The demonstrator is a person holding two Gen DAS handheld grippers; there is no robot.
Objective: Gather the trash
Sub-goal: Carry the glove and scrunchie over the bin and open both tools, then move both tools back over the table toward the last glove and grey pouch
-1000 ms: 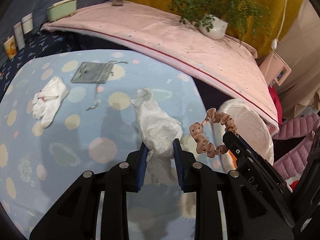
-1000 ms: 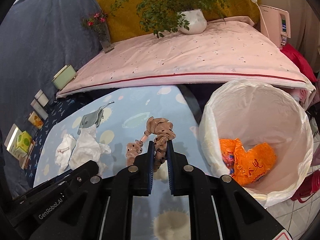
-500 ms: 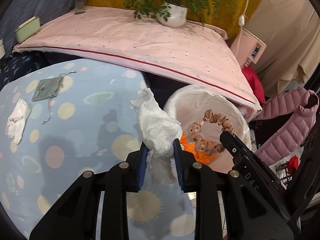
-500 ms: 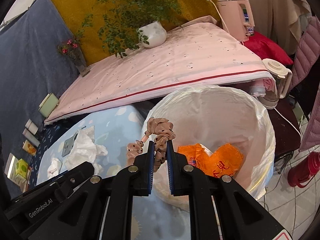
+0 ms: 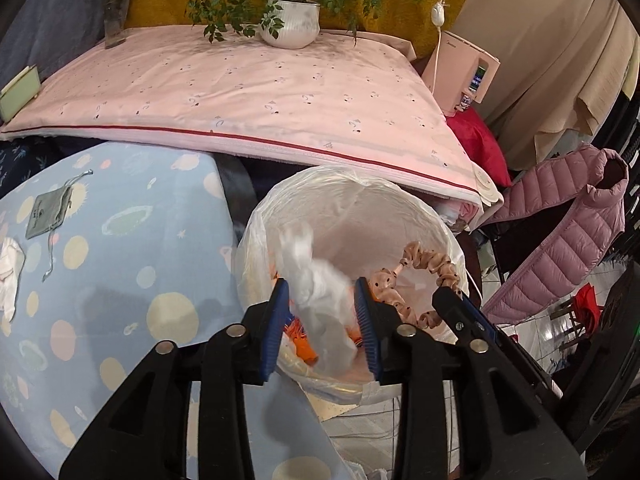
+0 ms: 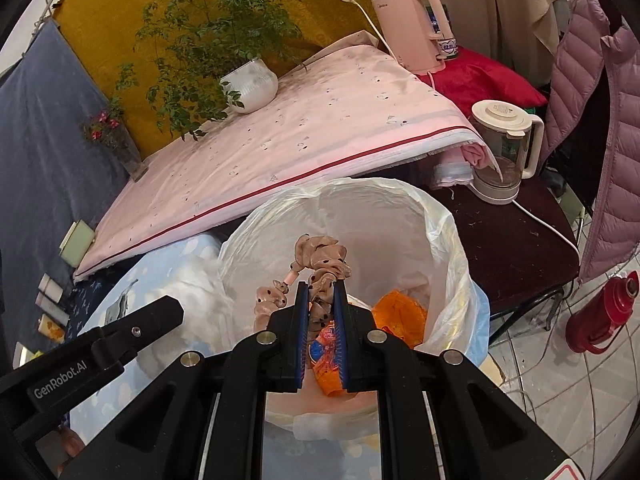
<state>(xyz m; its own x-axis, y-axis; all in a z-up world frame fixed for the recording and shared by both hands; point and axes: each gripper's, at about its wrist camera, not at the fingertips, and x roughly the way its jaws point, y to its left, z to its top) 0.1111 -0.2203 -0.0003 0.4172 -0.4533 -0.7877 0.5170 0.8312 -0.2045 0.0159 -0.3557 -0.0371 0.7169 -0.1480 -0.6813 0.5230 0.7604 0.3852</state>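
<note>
A bin lined with a white bag (image 5: 360, 200) stands beside the blue table, and an orange wrapper (image 6: 400, 316) lies inside it. My left gripper (image 5: 321, 286) hovers over the bin's near rim. Its jaws are opening, and the crumpled white tissue (image 5: 316, 300) between them looks blurred and loose, with the pads off it. My right gripper (image 6: 321, 288) is over the bin (image 6: 400, 192) too, shut on a beige dotted scrunchie (image 6: 320, 256). The scrunchie's loop (image 5: 424, 260) hangs above the opening.
The blue spotted table (image 5: 120, 280) holds a grey pouch (image 5: 48, 212) and another white tissue (image 5: 10, 276) at its left edge. Behind the bin are a pink-covered table with a potted plant (image 5: 292, 24), a kettle (image 6: 504, 148), a red flask (image 6: 600, 316) and a pink jacket (image 5: 560, 248).
Both grippers swung right from above the table to above the bin. The left jaws widened and the tissue started slipping down. The right stayed shut on the scrunchie.
</note>
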